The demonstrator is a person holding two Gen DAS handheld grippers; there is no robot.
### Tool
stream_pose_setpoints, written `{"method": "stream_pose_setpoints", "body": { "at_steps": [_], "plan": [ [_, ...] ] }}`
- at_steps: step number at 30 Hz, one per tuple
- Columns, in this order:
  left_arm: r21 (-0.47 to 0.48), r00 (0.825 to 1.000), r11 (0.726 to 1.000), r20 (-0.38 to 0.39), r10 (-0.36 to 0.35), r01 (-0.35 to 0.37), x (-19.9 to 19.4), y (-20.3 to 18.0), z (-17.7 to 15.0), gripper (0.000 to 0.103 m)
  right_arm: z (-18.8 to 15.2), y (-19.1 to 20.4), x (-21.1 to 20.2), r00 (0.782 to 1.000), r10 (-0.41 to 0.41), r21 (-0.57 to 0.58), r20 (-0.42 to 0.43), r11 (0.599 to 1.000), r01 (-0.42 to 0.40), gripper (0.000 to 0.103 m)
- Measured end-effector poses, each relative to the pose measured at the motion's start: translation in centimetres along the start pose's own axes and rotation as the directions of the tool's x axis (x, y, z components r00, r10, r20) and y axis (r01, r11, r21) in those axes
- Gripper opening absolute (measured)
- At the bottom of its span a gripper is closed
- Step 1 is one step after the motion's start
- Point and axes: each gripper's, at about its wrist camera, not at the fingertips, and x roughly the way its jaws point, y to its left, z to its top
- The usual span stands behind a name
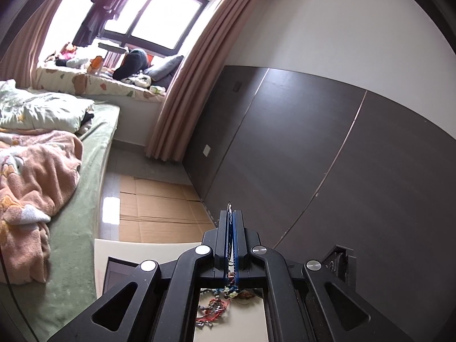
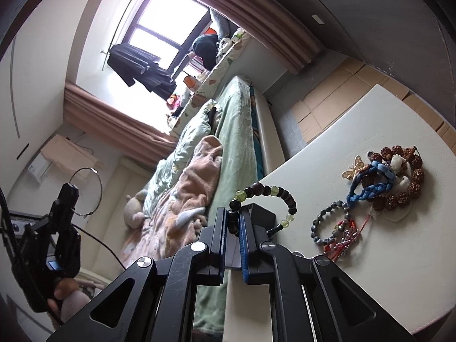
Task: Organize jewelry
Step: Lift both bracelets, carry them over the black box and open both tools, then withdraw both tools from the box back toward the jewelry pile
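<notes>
My right gripper is shut on a bracelet of dark brown and pale green beads, held up over the edge of the white table. My left gripper is shut on a thin silver wire hoop; only its thin end shows between the jaws there. In the right wrist view the left gripper is raised at far left with the silver hoop standing up from it. A jewelry pile lies on the table: a grey bead bracelet, a blue braided cord, brown rudraksha beads, a gold butterfly.
A black box sits at the table edge behind the right fingers. A bed with a pink blanket lies beside the table. Flattened cardboard covers the floor. A dark panelled wall is at right. Loose red cord and beads lie under the left gripper.
</notes>
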Motion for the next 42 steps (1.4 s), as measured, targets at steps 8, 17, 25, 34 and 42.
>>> {"method": "stream_pose_setpoints", "body": {
  "at_steps": [8, 17, 25, 34, 42],
  "plan": [
    [-0.058, 0.997, 0.995, -0.028, 0.079, -0.080, 0.6, 3.4, -0.7, 0.001, -1.5, 1.9, 3.5, 0.995, 0.077, -0.011, -0.065, 0.997, -0.078, 0.010],
    [-0.113, 0.989, 0.983, -0.064, 0.136, -0.142, 0.9, 6.9, -1.4, 0.001, -3.0, 3.0, 9.1, 0.977, 0.134, 0.000, -0.165, 0.991, -0.136, 0.010],
    [-0.130, 0.973, 0.972, -0.149, 0.177, -0.197, 2.8, 8.7, -2.8, 0.001, -4.0, 2.4, 11.9, 0.963, 0.024, 0.009, -0.270, 1.000, -0.022, 0.044],
    [-0.178, 0.934, 0.954, -0.311, 0.176, -0.239, 6.1, 10.6, -5.0, 0.014, -2.0, 0.8, 6.9, 0.985, -0.021, 0.017, -0.173, 1.000, 0.024, 0.044],
    [-0.144, 0.942, 0.961, -0.277, 0.191, -0.237, 6.1, 9.0, -5.4, 0.078, -0.4, -0.5, 2.7, 0.994, -0.041, 0.035, -0.103, 0.998, 0.045, 0.044]
  ]
}}
